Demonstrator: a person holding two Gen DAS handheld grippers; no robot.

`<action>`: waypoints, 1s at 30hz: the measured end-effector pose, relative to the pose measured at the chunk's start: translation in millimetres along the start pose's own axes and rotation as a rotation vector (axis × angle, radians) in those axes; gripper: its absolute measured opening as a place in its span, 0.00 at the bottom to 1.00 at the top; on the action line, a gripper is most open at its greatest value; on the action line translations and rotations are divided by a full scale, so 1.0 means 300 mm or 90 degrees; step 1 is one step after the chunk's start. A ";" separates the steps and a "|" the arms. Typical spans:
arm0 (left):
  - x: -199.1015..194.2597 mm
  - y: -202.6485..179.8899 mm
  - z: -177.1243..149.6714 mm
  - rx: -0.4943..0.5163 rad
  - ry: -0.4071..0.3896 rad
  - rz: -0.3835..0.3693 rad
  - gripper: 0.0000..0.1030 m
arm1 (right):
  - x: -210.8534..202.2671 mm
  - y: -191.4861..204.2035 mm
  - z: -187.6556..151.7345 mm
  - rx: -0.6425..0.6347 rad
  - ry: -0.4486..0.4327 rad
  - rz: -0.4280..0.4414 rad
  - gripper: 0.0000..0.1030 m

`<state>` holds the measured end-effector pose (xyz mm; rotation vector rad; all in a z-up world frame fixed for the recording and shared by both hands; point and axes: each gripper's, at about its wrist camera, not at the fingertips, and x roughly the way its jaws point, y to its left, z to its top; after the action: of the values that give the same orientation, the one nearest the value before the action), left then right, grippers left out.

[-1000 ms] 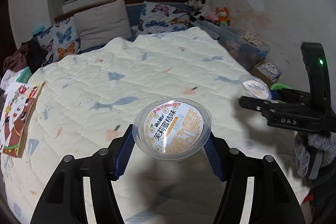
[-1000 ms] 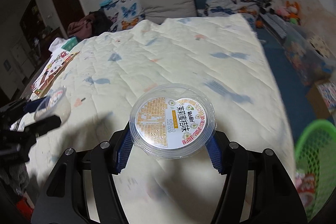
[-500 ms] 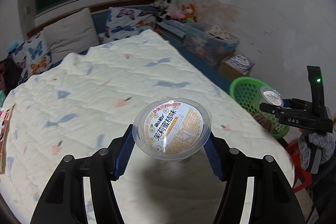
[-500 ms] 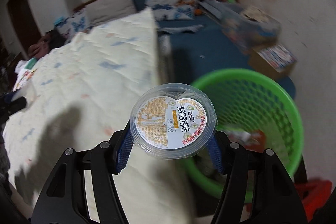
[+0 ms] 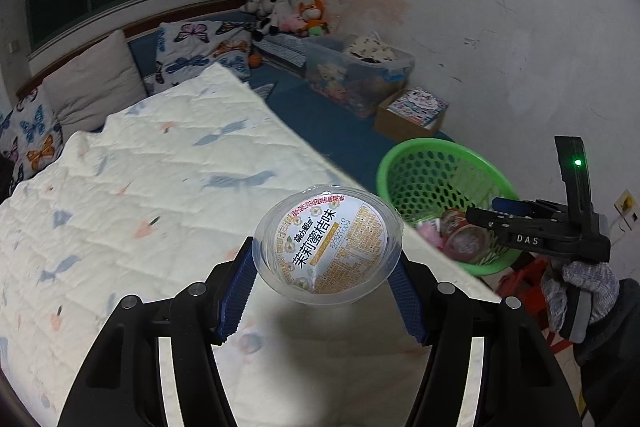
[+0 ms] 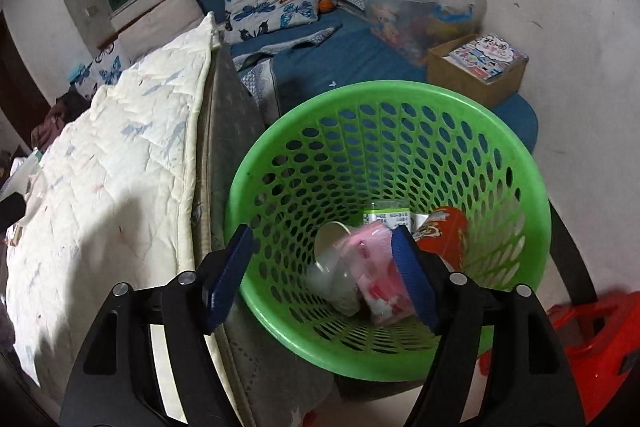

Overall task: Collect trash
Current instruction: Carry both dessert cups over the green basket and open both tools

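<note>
Left gripper (image 5: 326,289) clamps cup (image 5: 328,245) over bed (image 5: 140,187) edge. Right gripper (image 6: 322,277) spread wide, empty, above basket (image 6: 400,95), just beside mattress side.

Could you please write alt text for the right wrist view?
The right tongs hang open and empty over a green basket holding a clear cup, a pink wrapper and a red packet. A quilted bed lies left.

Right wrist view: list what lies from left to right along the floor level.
Quilted bed cover → green basket, with trash inside it → red stool.
</note>
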<state>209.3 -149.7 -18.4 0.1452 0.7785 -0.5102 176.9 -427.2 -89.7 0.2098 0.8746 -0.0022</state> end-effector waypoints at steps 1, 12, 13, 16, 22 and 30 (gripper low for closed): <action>0.009 -0.017 0.008 0.003 0.000 -0.004 0.59 | -0.014 -0.008 -0.001 0.002 -0.003 0.005 0.70; 0.147 -0.231 0.088 0.044 0.020 -0.055 0.59 | -0.200 -0.115 -0.033 0.024 -0.060 -0.014 0.72; 0.159 -0.248 0.093 0.048 0.023 -0.058 0.59 | -0.213 -0.126 -0.038 0.026 -0.064 -0.020 0.72; 0.209 -0.305 0.109 0.057 0.036 -0.064 0.59 | -0.238 -0.161 -0.057 0.036 -0.071 -0.025 0.72; 0.321 -0.403 0.109 0.057 0.079 -0.080 0.60 | -0.269 -0.233 -0.089 0.066 -0.078 -0.030 0.72; 0.388 -0.482 0.080 0.068 0.120 -0.091 0.63 | -0.280 -0.289 -0.133 0.096 -0.073 -0.026 0.72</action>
<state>223.2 -327.7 -74.5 0.2411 0.9504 -0.6806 84.9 -511.7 -66.2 0.3297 0.7639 -0.1169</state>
